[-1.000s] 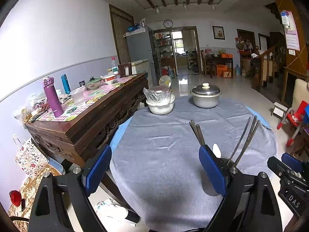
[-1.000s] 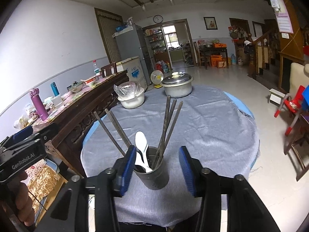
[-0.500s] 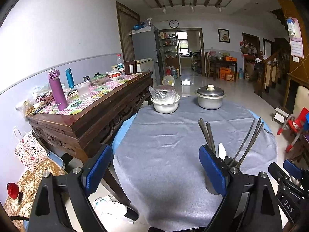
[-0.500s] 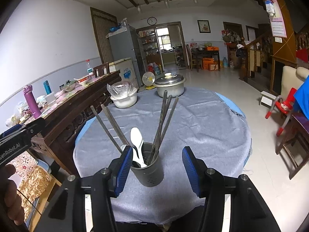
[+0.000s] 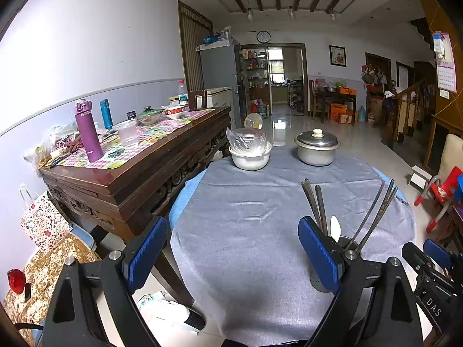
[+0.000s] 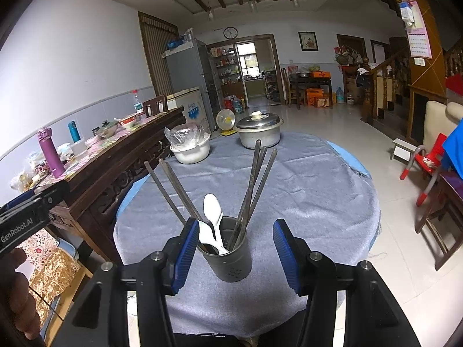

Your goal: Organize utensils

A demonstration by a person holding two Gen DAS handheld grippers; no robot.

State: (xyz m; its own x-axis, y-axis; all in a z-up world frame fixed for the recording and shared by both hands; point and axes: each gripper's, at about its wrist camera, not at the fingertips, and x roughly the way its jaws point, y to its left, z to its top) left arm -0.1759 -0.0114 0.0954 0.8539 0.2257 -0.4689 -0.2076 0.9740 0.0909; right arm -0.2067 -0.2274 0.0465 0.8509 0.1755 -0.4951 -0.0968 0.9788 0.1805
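Across the round table [image 6: 332, 202], a grey cloth [image 5: 246, 231] covers the top and hangs over the near edge. At the far edge stand a lidded metal pot [image 6: 258, 133] and, to its left, a white bowl [image 6: 190, 151] with a clear plastic bag over it. Near the table's near edge, toward its right side in my left view, sits the metal utensil holder [image 6: 228, 256], a dull grey cylinder with small holes low on its wall. Dark metal chopsticks [image 6: 254, 185] fan out of it in two bunches, one leaning left, one right, with two white plastic spoons [image 6: 212, 211] between them.

My right gripper [image 6: 235, 256] is spread wide, its blue pads either side of the holder without touching it. My left gripper [image 5: 231, 256] is also wide, holding nothing, over the cloth to the holder's left. Its body reads "GenRobot.AI" in the right view; the other's shows "DAS" in the left view.
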